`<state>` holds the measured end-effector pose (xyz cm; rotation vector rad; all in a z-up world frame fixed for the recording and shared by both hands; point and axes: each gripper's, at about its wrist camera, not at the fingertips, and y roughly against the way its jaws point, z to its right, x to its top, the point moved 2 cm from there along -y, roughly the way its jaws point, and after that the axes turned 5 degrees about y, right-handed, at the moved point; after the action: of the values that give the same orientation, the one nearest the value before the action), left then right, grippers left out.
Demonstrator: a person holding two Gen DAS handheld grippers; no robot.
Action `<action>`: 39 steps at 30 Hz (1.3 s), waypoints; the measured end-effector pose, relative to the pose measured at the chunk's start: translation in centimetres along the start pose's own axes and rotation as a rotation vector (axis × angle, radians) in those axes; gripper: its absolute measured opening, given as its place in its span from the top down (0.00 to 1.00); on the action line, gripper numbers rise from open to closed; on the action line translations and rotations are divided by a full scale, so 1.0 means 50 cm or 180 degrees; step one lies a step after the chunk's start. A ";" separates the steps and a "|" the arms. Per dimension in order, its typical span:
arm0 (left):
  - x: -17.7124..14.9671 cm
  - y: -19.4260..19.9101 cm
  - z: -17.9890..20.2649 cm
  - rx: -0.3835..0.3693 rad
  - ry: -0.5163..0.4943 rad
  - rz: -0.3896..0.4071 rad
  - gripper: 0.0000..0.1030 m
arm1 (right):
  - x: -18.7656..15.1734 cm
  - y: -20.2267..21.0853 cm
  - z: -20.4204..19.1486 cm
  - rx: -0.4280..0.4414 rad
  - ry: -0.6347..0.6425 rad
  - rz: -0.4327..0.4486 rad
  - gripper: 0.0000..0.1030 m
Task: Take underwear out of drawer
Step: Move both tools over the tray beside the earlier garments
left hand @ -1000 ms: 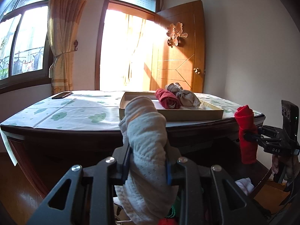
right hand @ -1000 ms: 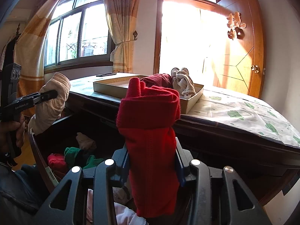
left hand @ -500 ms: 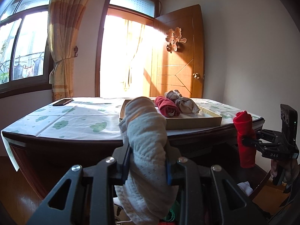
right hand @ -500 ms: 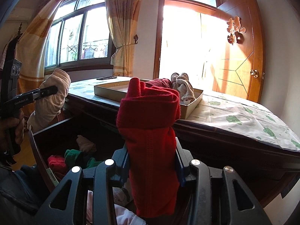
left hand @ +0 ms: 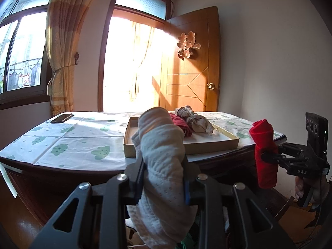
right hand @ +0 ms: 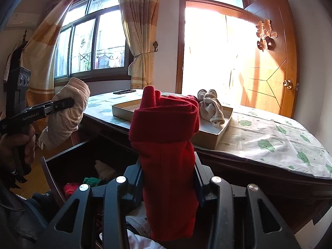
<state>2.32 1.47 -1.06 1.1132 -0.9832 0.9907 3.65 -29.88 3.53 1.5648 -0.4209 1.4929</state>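
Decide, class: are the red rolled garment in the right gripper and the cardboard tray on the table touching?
Apart. The left wrist view shows the red roll in the right gripper, hanging beyond the table edge, with tablecloth between it and the tray.

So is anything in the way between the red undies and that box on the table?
Nothing visible blocks it. The red underwear, in the right gripper, sits before the table edge; the box lies just beyond, already holding two bundles.
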 end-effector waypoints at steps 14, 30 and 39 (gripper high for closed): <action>0.073 -0.035 0.008 -0.0164 -0.0007 -0.0103 0.73 | 0.082 -0.037 0.010 0.0294 -0.0226 -0.0087 0.58; 0.167 -0.102 0.000 -0.0268 -0.0007 -0.0192 0.73 | 0.195 -0.121 0.025 0.0496 -0.0435 -0.0225 0.58; 0.194 -0.134 -0.012 -0.0257 0.0006 -0.0242 0.73 | 0.241 -0.163 0.024 0.0535 -0.0426 -0.0276 0.58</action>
<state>11.32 2.26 6.55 1.0746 -0.9641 0.8832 13.17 -22.46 11.80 1.7994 -0.3054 1.3915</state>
